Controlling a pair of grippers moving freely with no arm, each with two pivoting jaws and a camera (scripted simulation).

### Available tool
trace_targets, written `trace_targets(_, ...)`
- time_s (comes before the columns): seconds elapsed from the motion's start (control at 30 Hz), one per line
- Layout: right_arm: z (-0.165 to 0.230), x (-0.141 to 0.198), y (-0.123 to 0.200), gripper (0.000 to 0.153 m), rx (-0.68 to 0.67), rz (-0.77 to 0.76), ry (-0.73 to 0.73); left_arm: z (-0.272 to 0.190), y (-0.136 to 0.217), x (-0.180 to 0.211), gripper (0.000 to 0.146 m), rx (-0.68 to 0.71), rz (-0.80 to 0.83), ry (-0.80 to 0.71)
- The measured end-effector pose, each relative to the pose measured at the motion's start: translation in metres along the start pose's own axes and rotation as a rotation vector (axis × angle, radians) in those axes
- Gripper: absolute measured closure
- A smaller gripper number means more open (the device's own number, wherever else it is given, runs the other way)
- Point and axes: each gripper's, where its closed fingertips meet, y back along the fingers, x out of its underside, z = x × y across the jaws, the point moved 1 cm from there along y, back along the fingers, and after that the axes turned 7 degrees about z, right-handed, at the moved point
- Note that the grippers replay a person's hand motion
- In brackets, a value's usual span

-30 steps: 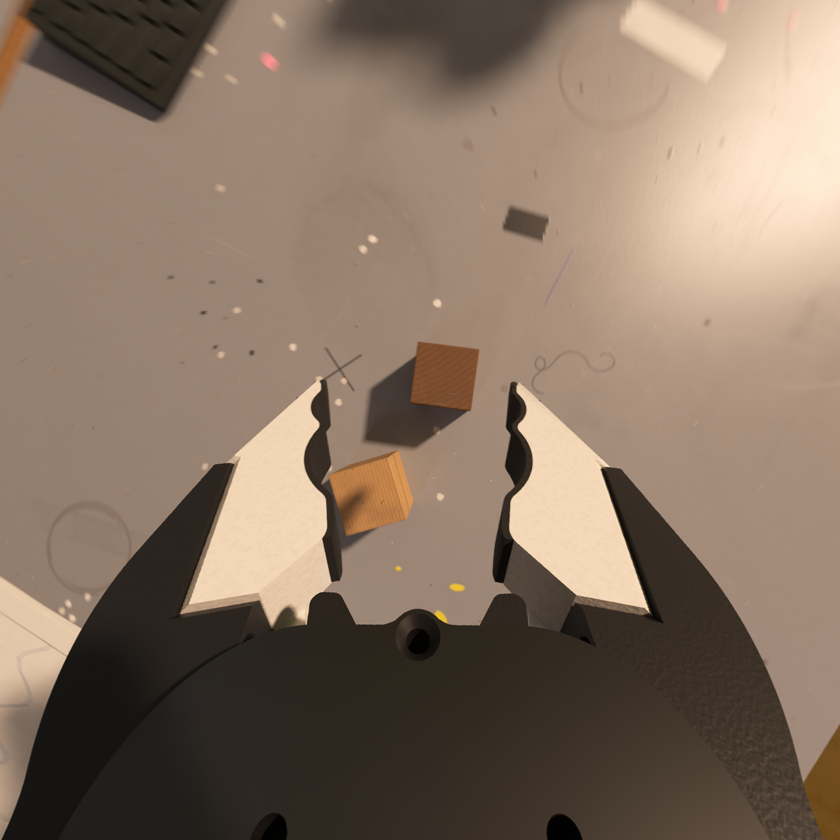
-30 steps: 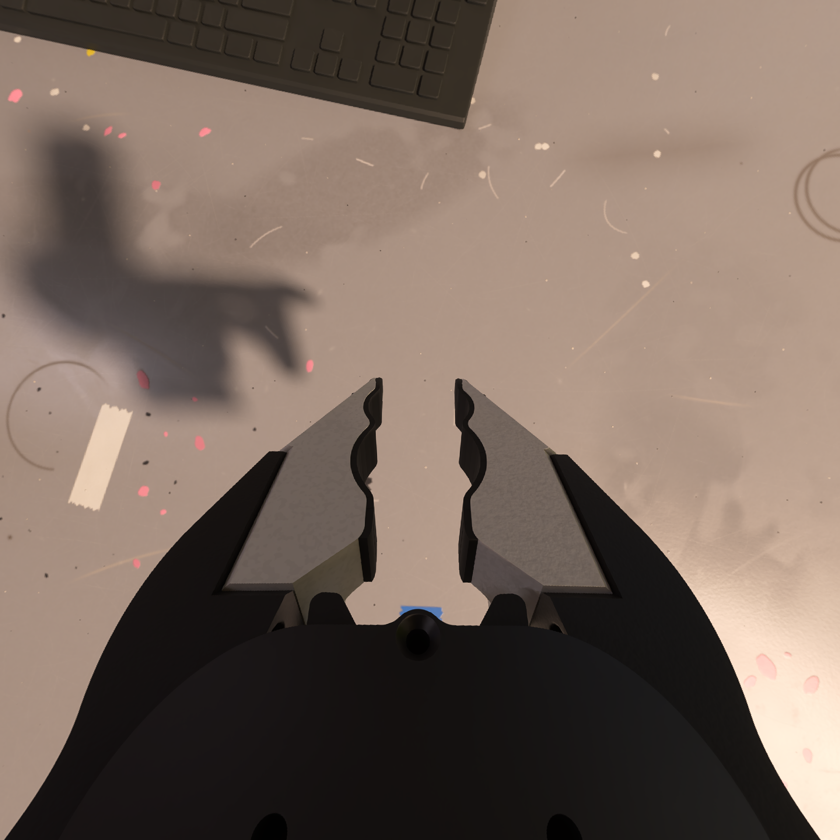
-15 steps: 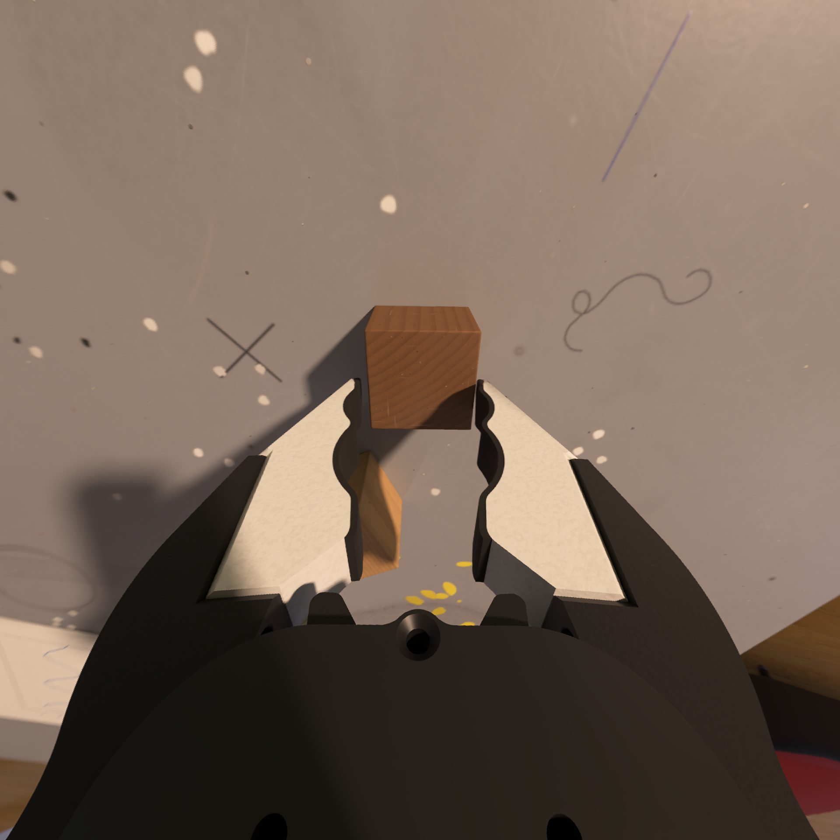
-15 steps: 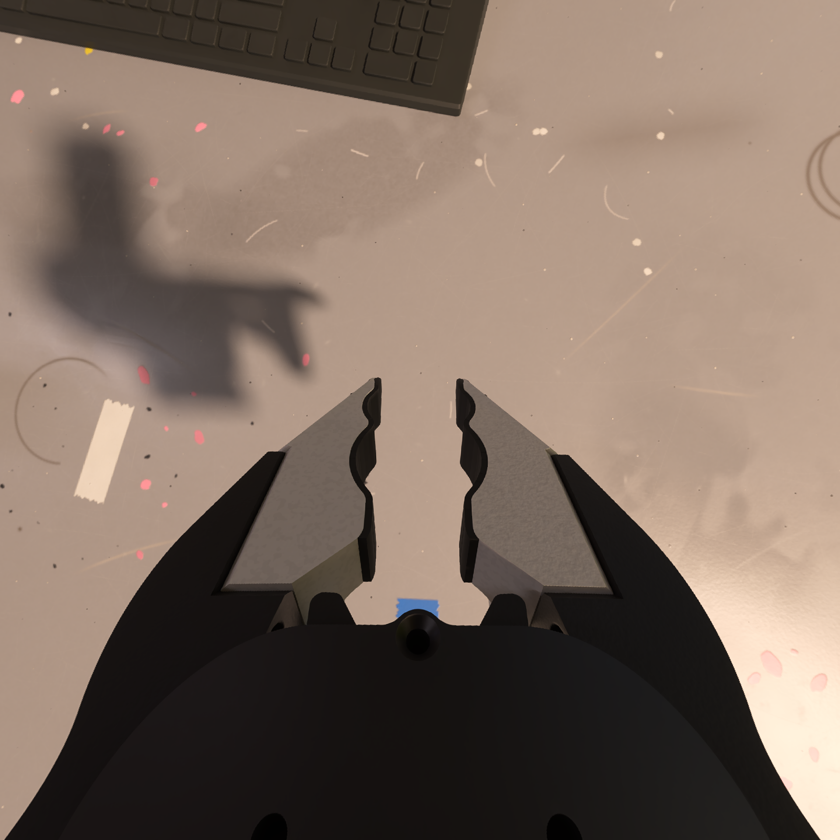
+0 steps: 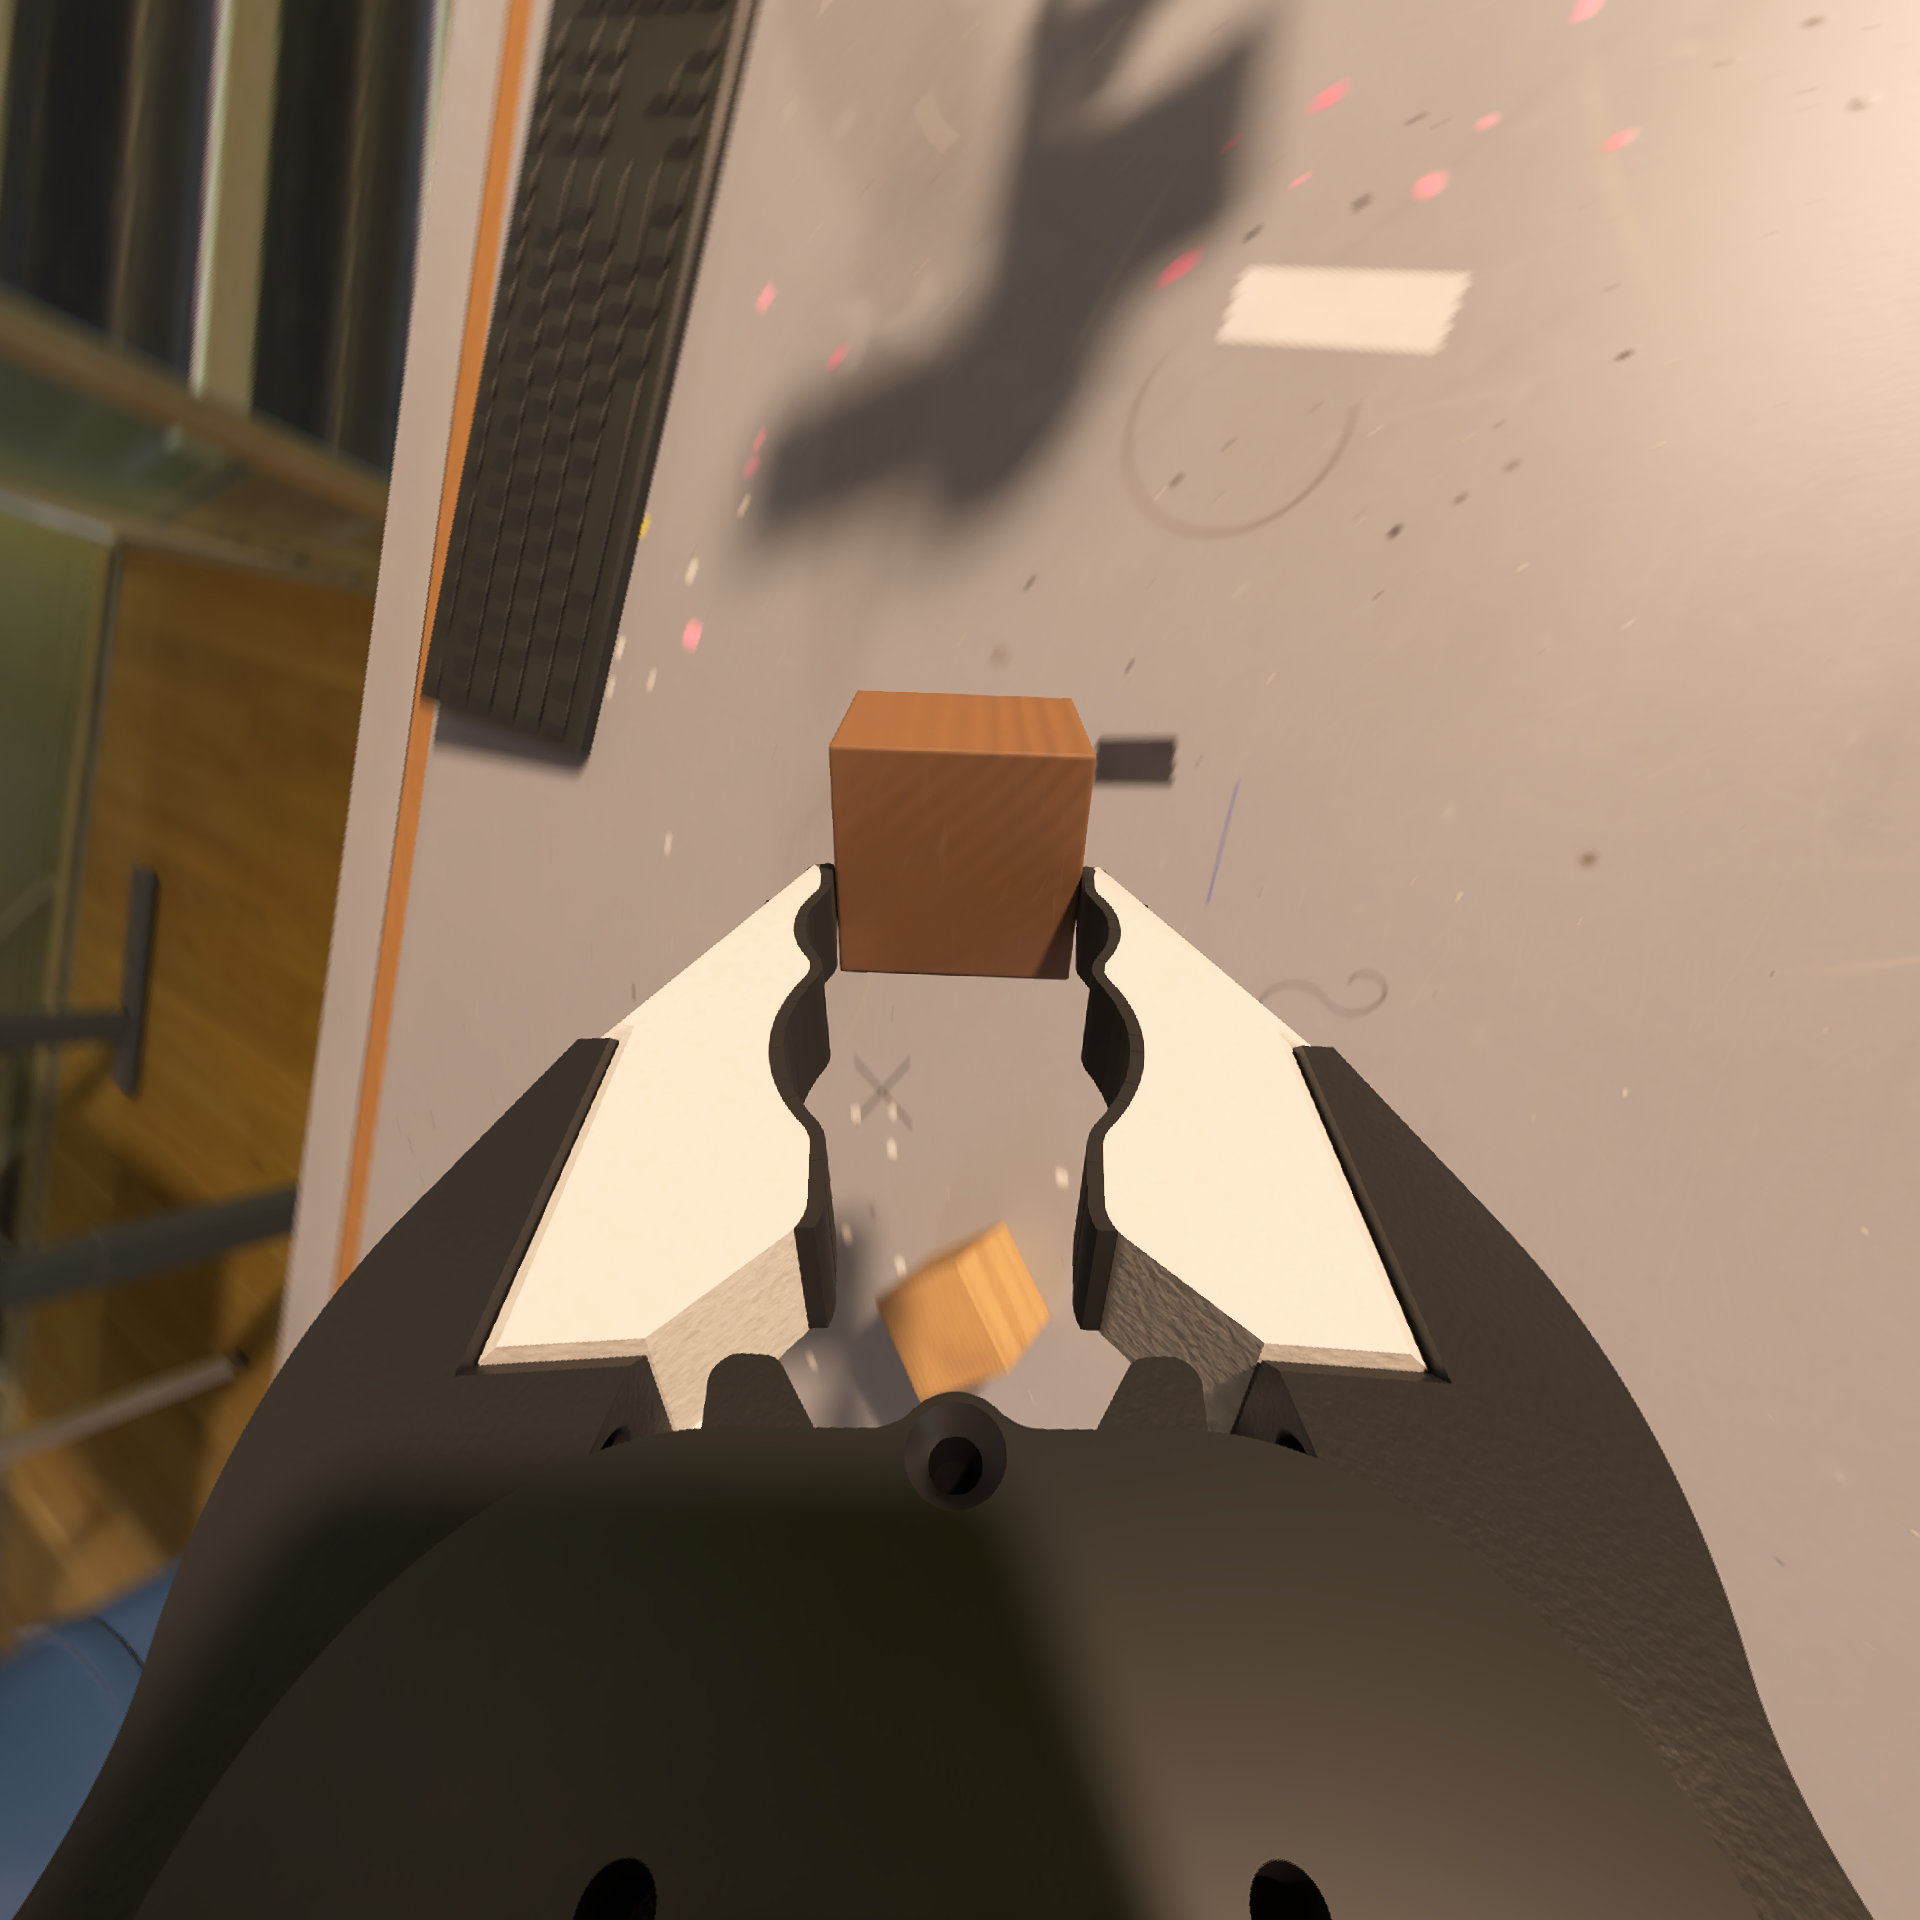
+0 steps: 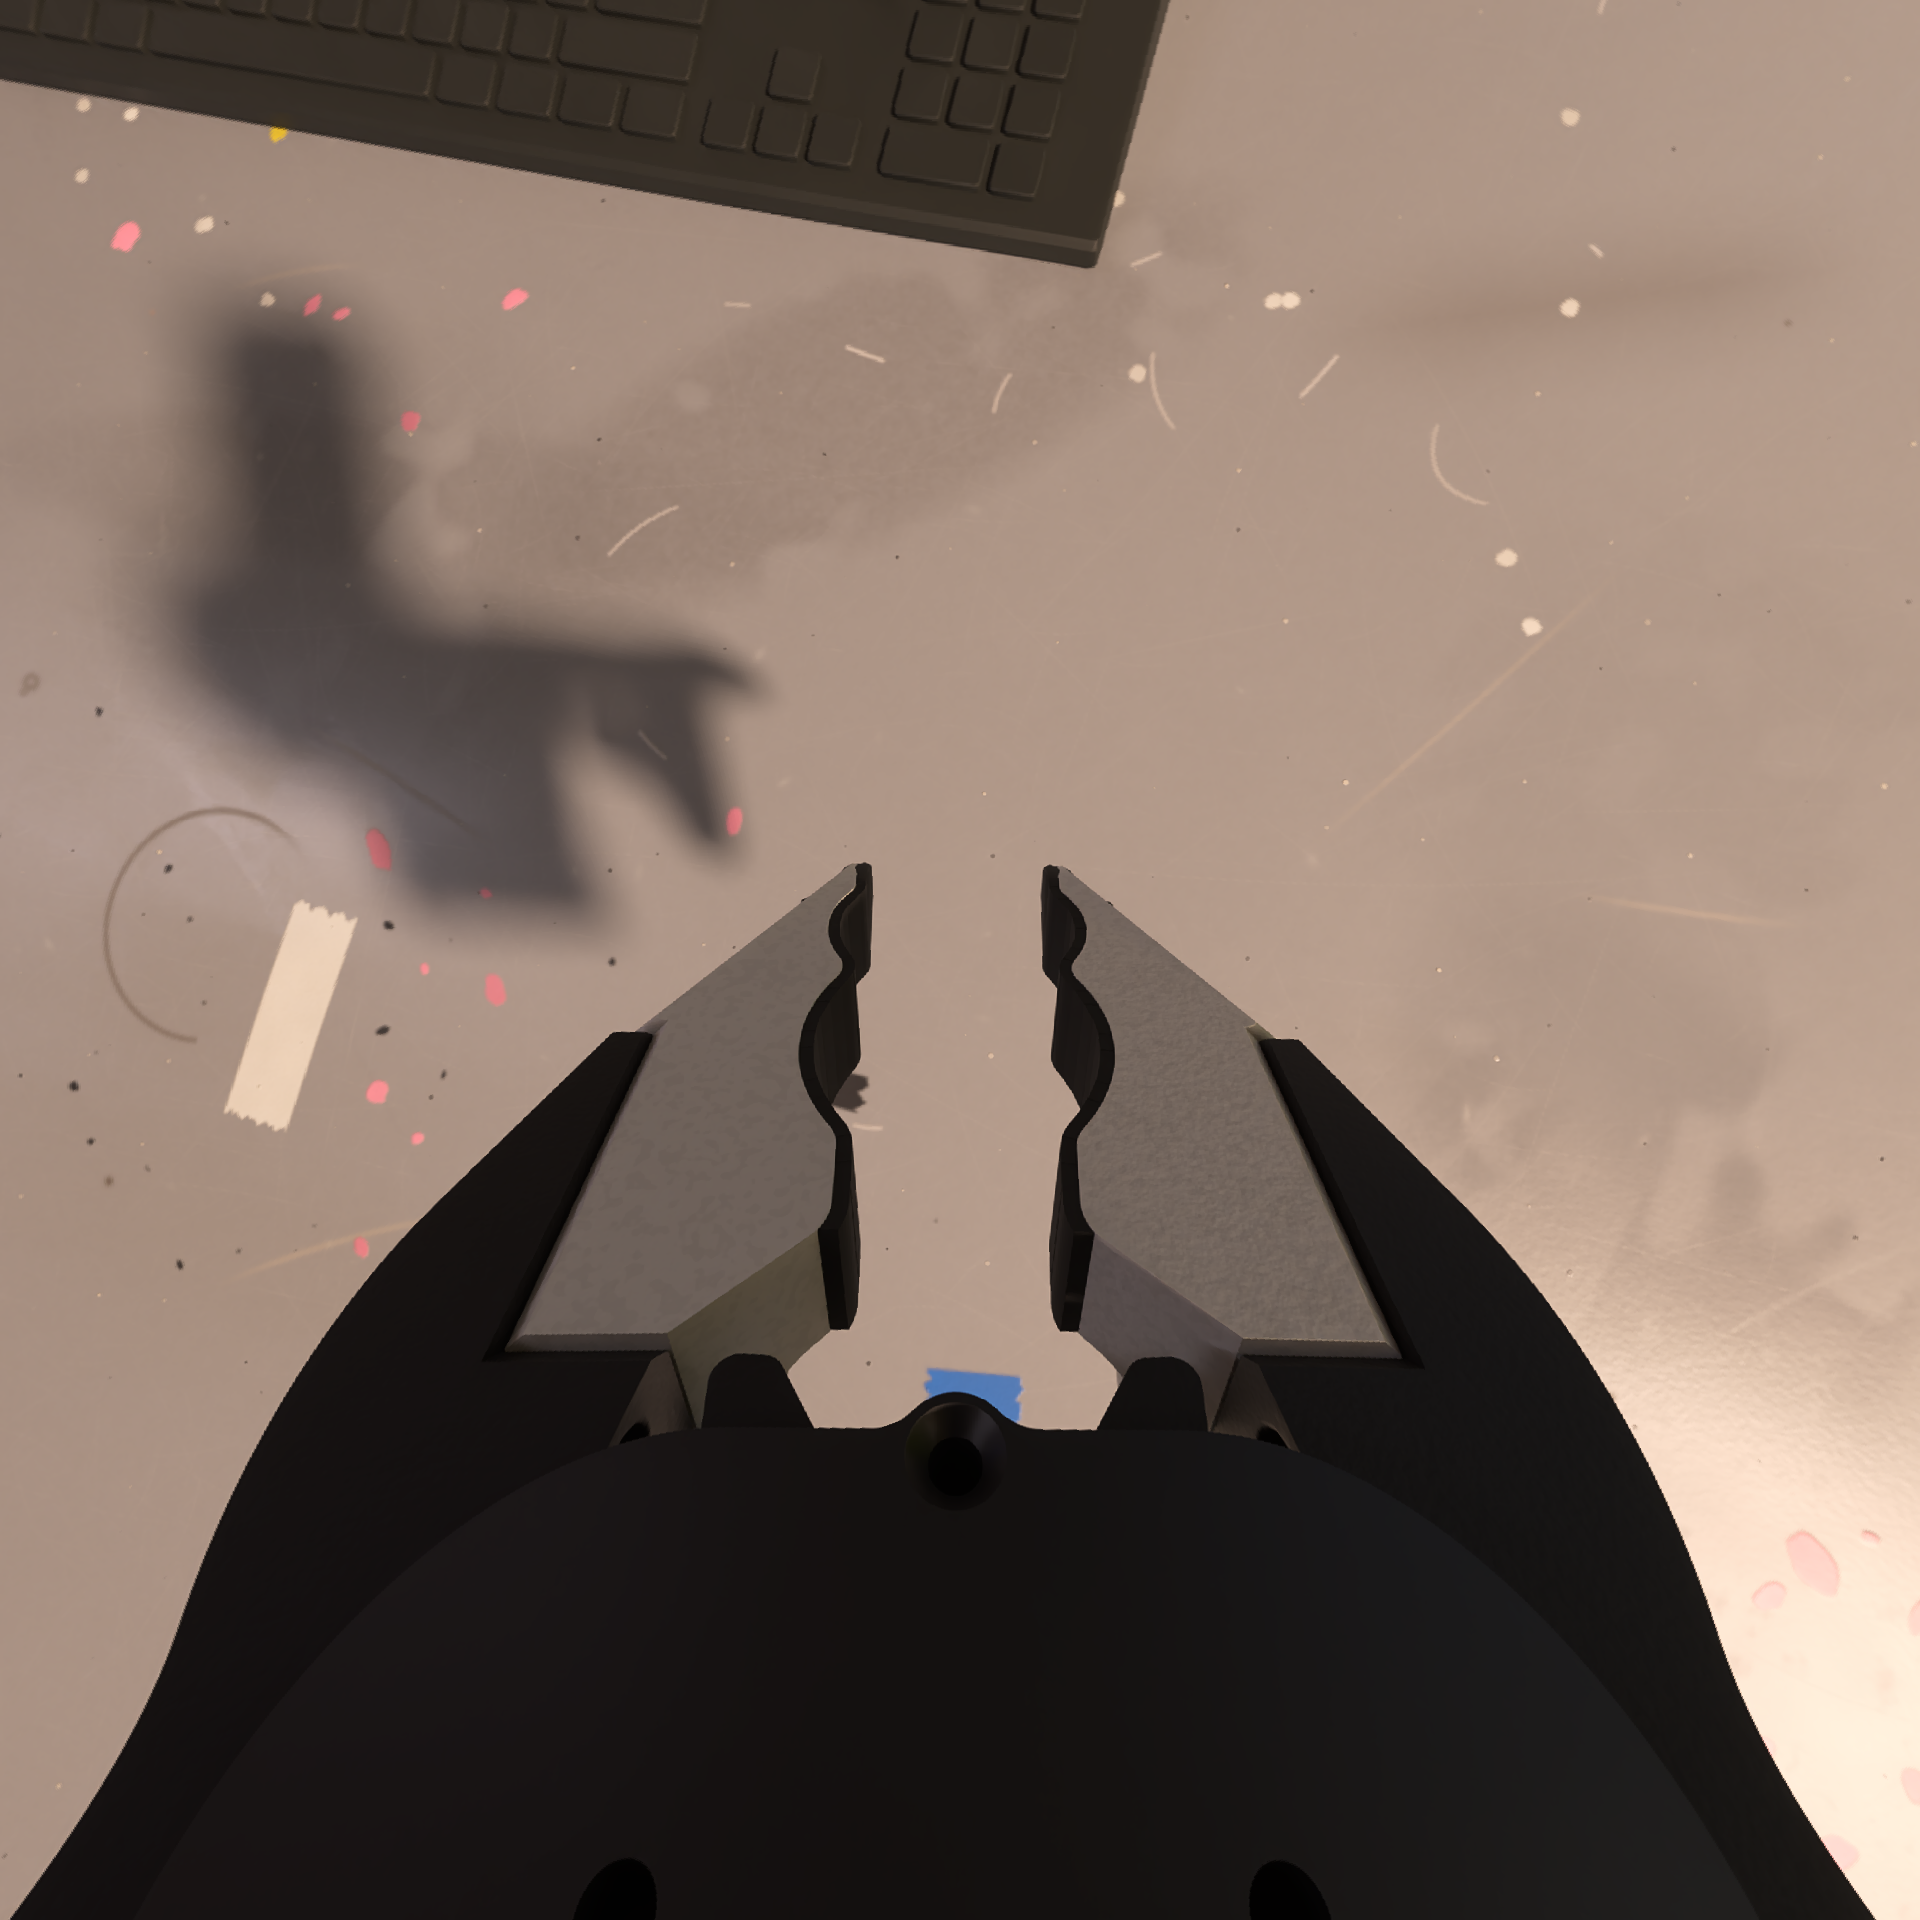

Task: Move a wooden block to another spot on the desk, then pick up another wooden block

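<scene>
Lifted clear of the desk point(image 5: 1558, 935) since half a second ago, the darker wooden block point(image 5: 961, 842) sits clamped at my left gripper point(image 5: 956, 914) tips for relocation, the lighter block point(image 5: 961, 1314) lying below, while my right gripper point(image 6: 956, 904) hangs parted and empty.

Office-type workspace w/ a well-used desk point(image 6: 1351, 727): pale grey-beige top, orange edge strip, flecked w/ paint spots, scratches, ring marks. Black keyboard point(image 6: 623, 83) lies at the far side; strips of masking tape point(image 6: 291, 1013) and blue tape point(image 6: 977, 1387) stuck on. Beyond the desk edge: wood floor point(image 5: 208, 831), dark shelving.
</scene>
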Motion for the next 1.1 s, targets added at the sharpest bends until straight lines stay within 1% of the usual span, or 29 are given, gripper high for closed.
trace_targets(0.07,0.003,-0.001,0.001,0.12,-0.005,-0.001,0.013,-0.016,-0.018,-0.036,0.1,0.025,0.006,-0.107)
trace_targets(0.1,0.004,-0.001,0.001,0.12,-0.005,0.0,0.021,-0.026,-0.031,-0.051,0.1,0.059,0.028,-0.143)
trace_targets(0.17,0.006,-0.002,0.002,0.12,-0.004,0.001,0.033,-0.044,-0.064,-0.076,0.1,0.14,0.075,-0.212)
trace_targets(0.23,0.008,-0.003,0.003,0.12,-0.012,0.0,0.042,-0.061,-0.098,-0.092,0.1,0.211,0.112,-0.259)
trace_targets(0.37,0.01,-0.001,0.002,0.12,-0.047,0.002,0.04,-0.082,-0.153,-0.104,0.1,0.32,0.199,-0.274)
trace_targets(0.43,0.01,0.001,0.001,0.121,-0.058,0.017,0.044,-0.089,-0.171,-0.106,0.1,0.346,0.233,-0.291)
trace_targets(0.53,0.011,0.001,0.001,0.121,-0.063,0.017,0.049,-0.096,-0.186,-0.105,0.1,0.375,0.272,-0.321)
trace_targets(0.7,0.013,-0.001,0.002,0.121,-0.095,0.004,0.057,-0.095,-0.193,-0.107,0.1,0.388,0.325,-0.325)
trace_targets(0.77,0.013,-0.003,0.003,0.121,-0.099,-0.013,0.056,-0.095,-0.195,-0.11,0.1,0.389,0.295,-0.318)
trace_targets(0.83,0.012,-0.007,0.007,0.121,-0.099,-0.049,0.063,-0.094,-0.193,-0.113,0.1,0.405,0.256,-0.278)
trace_targets(0.87,0.012,-0.011,0.012,0.121,-0.094,-0.082,0.072,-0.093,-0.19,-0.114,0.094,0.411,0.237,-0.256)
trace_targets(0.93,0.013,-0.023,0.026,0.121,-0.084,-0.19,0.107,-0.086,-0.175,-0.116,0.091,0.393,0.167,-0.215)
trace_targets(1.0,0.019,-0.038,0.048,0.12,-0.078,-0.352,0.164,-0.077,-0.15,-0.114,0.09,0.359,0.071,-0.161)
trace_targets(1.1,0.033,-0.056,0.084,0.108,-0.095,-0.607,0.235,-0.06,-0.098,-0.103,0.093,0.31,-0.138,-0.069)
